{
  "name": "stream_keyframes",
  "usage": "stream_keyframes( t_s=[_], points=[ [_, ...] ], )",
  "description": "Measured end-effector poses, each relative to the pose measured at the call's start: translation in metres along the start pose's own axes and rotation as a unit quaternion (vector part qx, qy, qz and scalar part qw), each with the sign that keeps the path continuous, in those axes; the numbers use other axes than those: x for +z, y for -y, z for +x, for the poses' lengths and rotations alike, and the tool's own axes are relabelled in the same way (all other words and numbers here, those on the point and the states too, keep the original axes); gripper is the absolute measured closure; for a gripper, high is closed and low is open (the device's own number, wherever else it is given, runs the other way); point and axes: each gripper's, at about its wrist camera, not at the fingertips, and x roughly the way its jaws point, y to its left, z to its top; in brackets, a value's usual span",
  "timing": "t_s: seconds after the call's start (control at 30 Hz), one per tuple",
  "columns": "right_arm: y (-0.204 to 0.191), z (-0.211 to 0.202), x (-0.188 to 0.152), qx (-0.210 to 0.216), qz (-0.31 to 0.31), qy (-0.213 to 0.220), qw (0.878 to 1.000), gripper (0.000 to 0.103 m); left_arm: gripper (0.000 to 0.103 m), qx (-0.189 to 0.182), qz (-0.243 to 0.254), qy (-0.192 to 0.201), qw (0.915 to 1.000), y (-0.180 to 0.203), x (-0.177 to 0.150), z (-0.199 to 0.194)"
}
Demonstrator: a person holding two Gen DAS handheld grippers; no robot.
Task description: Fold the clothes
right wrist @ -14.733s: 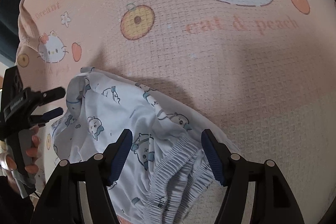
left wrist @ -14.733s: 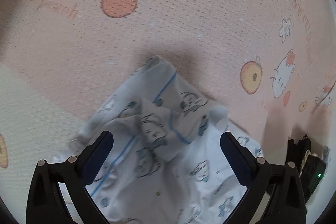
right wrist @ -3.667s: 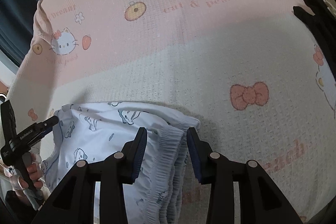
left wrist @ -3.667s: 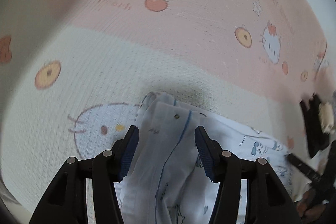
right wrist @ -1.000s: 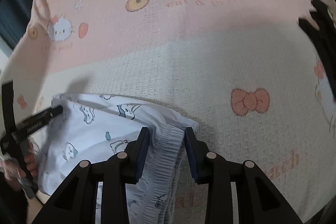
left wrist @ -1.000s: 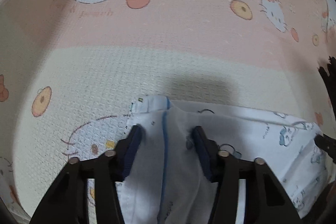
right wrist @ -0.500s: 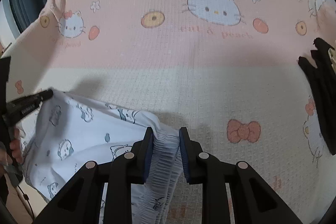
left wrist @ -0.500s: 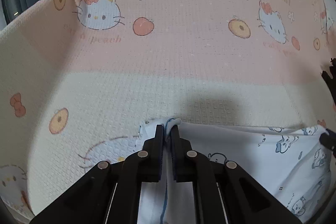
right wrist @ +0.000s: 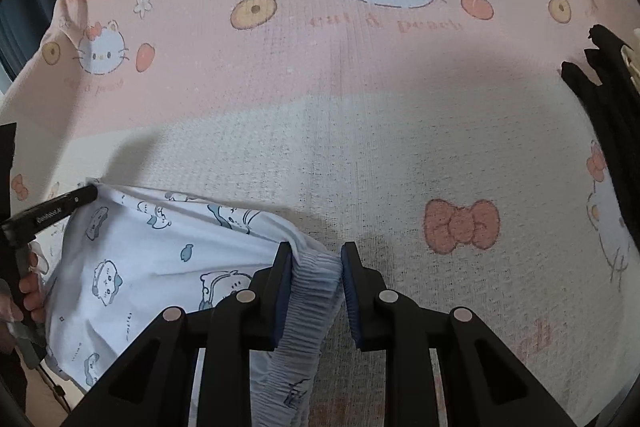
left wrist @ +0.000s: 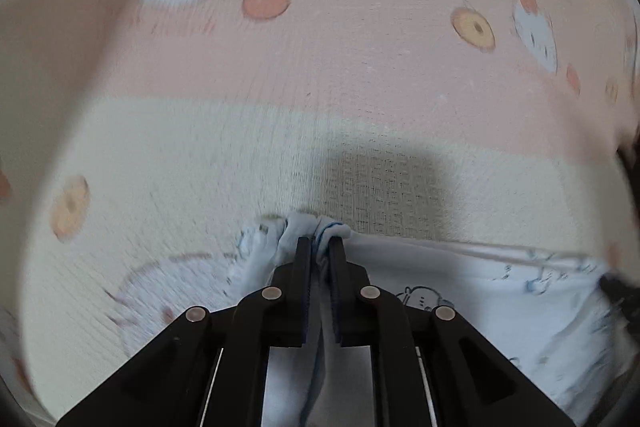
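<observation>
The left gripper pinches a blue-piped corner of the shorts, thin white printed cotton stretched above a waffle-weave blanket. The right gripper, jaws closed to the cloth's thickness, clamps the ribbed, gathered waistband.

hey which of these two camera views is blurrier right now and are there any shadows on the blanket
Left wrist view: motion-blurred, the blanket prints smeared toward the edges, though the left gripper stays crisp; a dark shadow lies just beyond the garment. Right wrist view: much sharper, prints and weave readable; soft shadows fall past the right gripper and across the upper right. Both bow at the rim from fisheye.
</observation>
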Motion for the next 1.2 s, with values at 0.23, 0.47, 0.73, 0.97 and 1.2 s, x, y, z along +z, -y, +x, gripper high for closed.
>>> stream_keyframes(
  t_s=[0.23, 0.47, 0.73, 0.97, 1.2],
  points=[
    [0.005, -0.004, 0.000, 0.001, 0.027, -0.017, 1.000, 0.055, 0.078, -0.168, -0.227, -0.058, 0.9576, -0.075, 0.004, -0.009],
    [0.020, -0.017, -0.005, 0.034, 0.063, -0.017, 0.997, 0.054, 0.035, -0.142, -0.295, -0.014, 0.9447, -0.112, -0.023, -0.042],
    [0.019, -0.047, -0.023, 0.049, 0.062, 0.012, 0.997, 0.054, 0.035, -0.032, -0.173, 0.032, 0.9838, -0.094, -0.060, -0.099],
    [0.035, -0.061, -0.048, 0.086, 0.113, 0.019, 0.990, 0.047, 0.035, 0.026, -0.080, 0.046, 0.9954, -0.077, -0.079, -0.117],
    [0.053, -0.069, -0.075, 0.136, 0.170, 0.009, 0.976, 0.047, 0.035, -0.005, -0.127, 0.021, 0.9917, -0.093, -0.103, -0.111]
  ],
)
